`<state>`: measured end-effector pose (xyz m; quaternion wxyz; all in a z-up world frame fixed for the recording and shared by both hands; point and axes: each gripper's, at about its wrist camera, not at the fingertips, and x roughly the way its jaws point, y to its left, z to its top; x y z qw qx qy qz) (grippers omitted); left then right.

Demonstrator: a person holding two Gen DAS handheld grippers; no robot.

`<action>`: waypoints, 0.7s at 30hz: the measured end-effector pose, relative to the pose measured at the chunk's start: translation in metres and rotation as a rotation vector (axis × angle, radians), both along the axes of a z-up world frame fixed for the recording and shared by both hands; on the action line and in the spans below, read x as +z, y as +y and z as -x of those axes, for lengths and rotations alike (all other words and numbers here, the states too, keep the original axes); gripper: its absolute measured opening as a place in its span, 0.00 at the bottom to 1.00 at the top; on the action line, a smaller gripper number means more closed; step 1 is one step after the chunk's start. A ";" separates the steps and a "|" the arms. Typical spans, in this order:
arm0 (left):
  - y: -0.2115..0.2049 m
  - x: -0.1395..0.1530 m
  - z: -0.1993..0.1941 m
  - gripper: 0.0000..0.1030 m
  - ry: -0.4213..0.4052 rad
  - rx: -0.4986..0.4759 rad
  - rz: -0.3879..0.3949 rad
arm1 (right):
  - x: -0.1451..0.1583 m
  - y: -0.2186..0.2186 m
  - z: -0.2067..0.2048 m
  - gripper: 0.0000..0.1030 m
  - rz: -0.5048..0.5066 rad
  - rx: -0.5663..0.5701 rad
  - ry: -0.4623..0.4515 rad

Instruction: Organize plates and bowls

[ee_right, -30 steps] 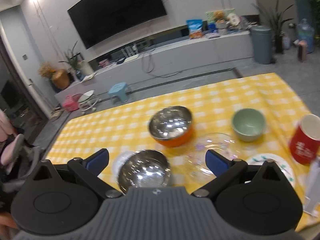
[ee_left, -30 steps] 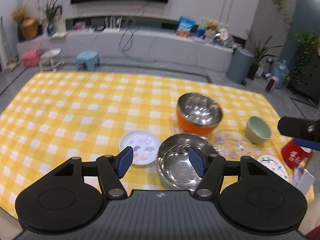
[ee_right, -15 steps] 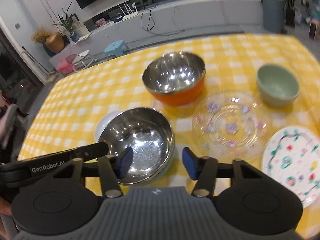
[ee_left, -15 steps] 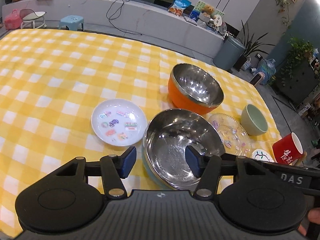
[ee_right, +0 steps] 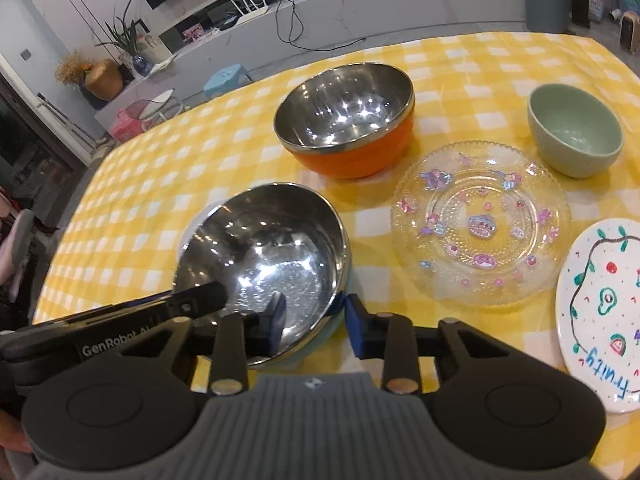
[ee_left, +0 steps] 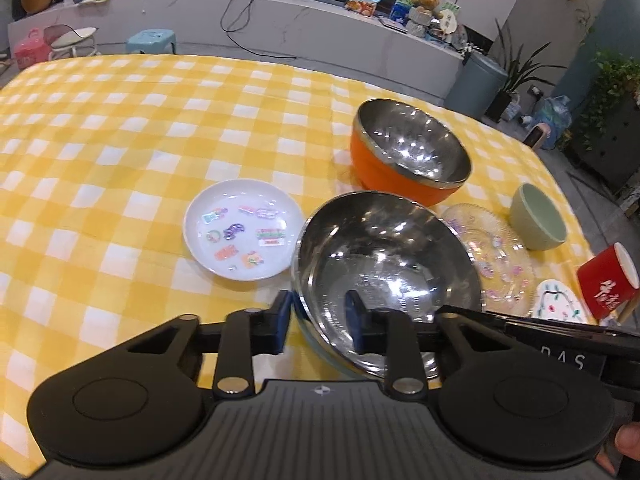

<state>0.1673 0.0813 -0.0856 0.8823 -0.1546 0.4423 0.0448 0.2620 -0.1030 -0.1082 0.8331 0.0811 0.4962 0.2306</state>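
A steel bowl with a pale teal outside [ee_left: 384, 264] [ee_right: 264, 248] sits at the near edge of the yellow checked table [ee_left: 120, 140]. My left gripper [ee_left: 320, 320] straddles its left rim, one pad outside and one inside; its jaws are closing, with a gap still showing inside. My right gripper [ee_right: 316, 320] straddles the right rim the same way and is also closing. Behind stands an orange bowl with a steel inside [ee_left: 408, 152] [ee_right: 344, 120]. A small white sticker plate [ee_left: 244, 236] lies left of the steel bowl.
A clear glass plate [ee_right: 480, 224], a small green bowl [ee_right: 574, 132] and a white plate with fruit drawings [ee_right: 604, 312] lie to the right. A red cup [ee_left: 608, 284] stands at the far right edge. A hand shows at the lower right.
Both grippers have sunk to the steel bowl from either side. Their jaws have narrowed from wide apart to a close straddle of its rim.
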 end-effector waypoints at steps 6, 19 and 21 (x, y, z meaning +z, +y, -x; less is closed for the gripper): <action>0.008 -0.001 0.000 0.17 0.021 0.021 0.034 | -0.001 -0.004 0.000 0.17 0.007 -0.006 -0.028; 0.013 0.031 0.024 0.14 -0.041 0.040 0.014 | 0.020 -0.007 0.013 0.12 -0.044 0.029 -0.073; 0.014 0.038 0.030 0.14 -0.039 0.040 0.016 | 0.028 -0.007 0.019 0.12 -0.052 0.039 -0.088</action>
